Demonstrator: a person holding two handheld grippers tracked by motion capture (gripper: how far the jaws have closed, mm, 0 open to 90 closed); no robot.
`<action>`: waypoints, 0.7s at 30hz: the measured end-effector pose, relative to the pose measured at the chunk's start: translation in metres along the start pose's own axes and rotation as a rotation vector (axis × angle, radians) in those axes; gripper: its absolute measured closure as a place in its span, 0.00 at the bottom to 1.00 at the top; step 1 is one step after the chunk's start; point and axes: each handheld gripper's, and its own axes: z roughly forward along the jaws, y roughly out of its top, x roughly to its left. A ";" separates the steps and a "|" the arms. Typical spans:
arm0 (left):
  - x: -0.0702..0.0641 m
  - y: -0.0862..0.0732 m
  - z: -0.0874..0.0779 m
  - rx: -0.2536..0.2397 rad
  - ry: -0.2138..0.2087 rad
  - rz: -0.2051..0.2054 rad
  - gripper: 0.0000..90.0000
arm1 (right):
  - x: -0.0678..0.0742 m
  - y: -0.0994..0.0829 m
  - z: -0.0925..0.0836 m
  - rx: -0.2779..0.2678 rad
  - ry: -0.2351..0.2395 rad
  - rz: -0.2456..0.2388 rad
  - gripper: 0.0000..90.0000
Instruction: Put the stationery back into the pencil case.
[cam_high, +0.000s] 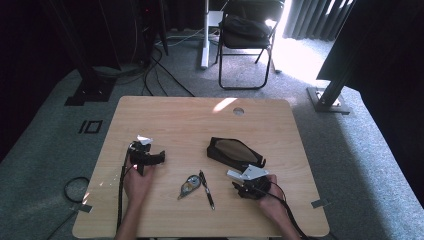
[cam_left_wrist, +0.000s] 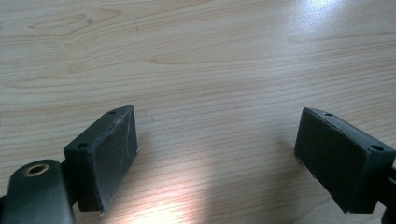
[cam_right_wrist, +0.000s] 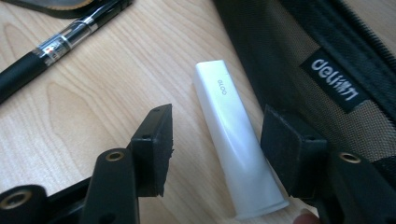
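- Your left gripper (cam_high: 159, 158) sits at the left of the table (cam_high: 165, 112), well apart from everything else. In the left gripper view its jaws stand wide apart over bare wood, with nothing between them.
- Near the middle front, a correction-tape dispenser (cam_high: 189, 185) and a black pen (cam_high: 206, 189) lie side by side, the pen running roughly front to back. Neither gripper touches them.
- Your right gripper (cam_right_wrist: 215, 144) is the one at work. In the right gripper view its jaws stand partly open, straddling a white tube-like case (cam_right_wrist: 236, 140). The right pad looks to be against or just beside the case's side; the left pad is apart from it, with wood showing in the gap. Nothing is gripped yet.
- The relation to watch: the case's long axis runs away from the gripper, nearly in line with the jaws and leaning slightly left at the far end. The pads face its long sides, so a squeeze should catch it across its narrow width. Your right hand is much the nearer.
- Just right of the case lies a black mesh pencil case (cam_right_wrist: 299, 51), its edge close alongside. In the high view it lies flat behind the right gripper. What is in it cannot be made out.
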 end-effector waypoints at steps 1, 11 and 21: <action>0.000 0.000 0.000 0.000 0.000 0.000 0.15 | 0.001 0.000 0.000 0.001 0.003 0.000 0.51; 0.000 0.000 0.000 0.000 0.000 0.000 0.15 | -0.001 0.002 0.000 -0.018 0.035 0.015 0.61; 0.000 0.000 0.000 0.000 0.000 0.000 0.15 | -0.003 0.011 0.009 -0.003 0.056 0.017 0.68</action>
